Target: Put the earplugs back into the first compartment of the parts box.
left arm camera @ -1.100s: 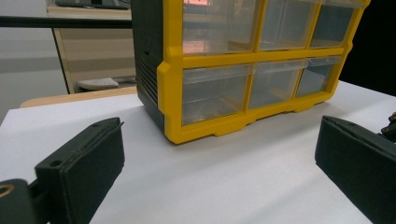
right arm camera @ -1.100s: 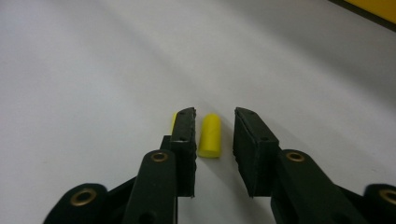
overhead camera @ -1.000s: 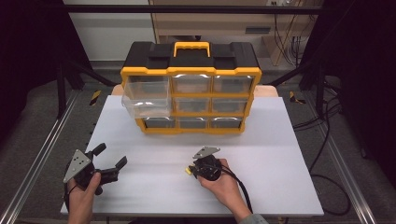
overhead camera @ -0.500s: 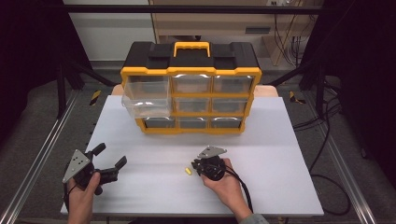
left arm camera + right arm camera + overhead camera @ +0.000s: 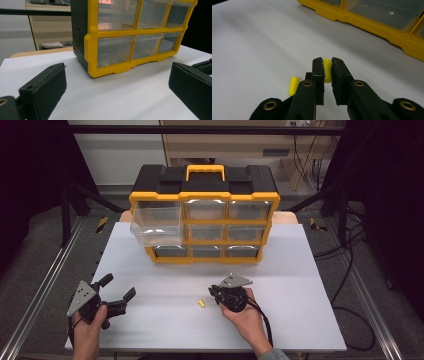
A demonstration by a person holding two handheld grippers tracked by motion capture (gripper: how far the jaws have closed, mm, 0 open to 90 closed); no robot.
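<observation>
Up close, in the right gripper view, the right gripper [image 5: 327, 67] has its jaws drawn together on a small yellow plug [image 5: 327, 70], which stands pinched between the two tips. A second yellow plug [image 5: 293, 85] lies on the white surface [image 5: 257, 50] just beside the jaws, on their left in that view. From the high view, that loose plug [image 5: 201, 303] lies on the surface [image 5: 300, 270] just left of the right gripper [image 5: 216, 293], which the right hand [image 5: 245, 315] holds low near the front middle of the surface; whether the pinched plug touches the surface, I cannot tell.

Over at the front left, the left hand [image 5: 87, 332] holds the left gripper [image 5: 118, 287] with its jaws spread wide apart and nothing between them. In the left gripper view the two black jaws stand at either edge, with bare white surface [image 5: 112, 95] between them and the organizer [image 5: 135, 37] beyond.

That organizer [image 5: 205, 195] is a yellow and black cabinet with a yellow handle on top and three rows of clear drawers, standing at the back of the surface, well apart from both grippers. Its upper left drawer [image 5: 156, 227] is pulled out toward the person; the other drawers sit flush.
</observation>
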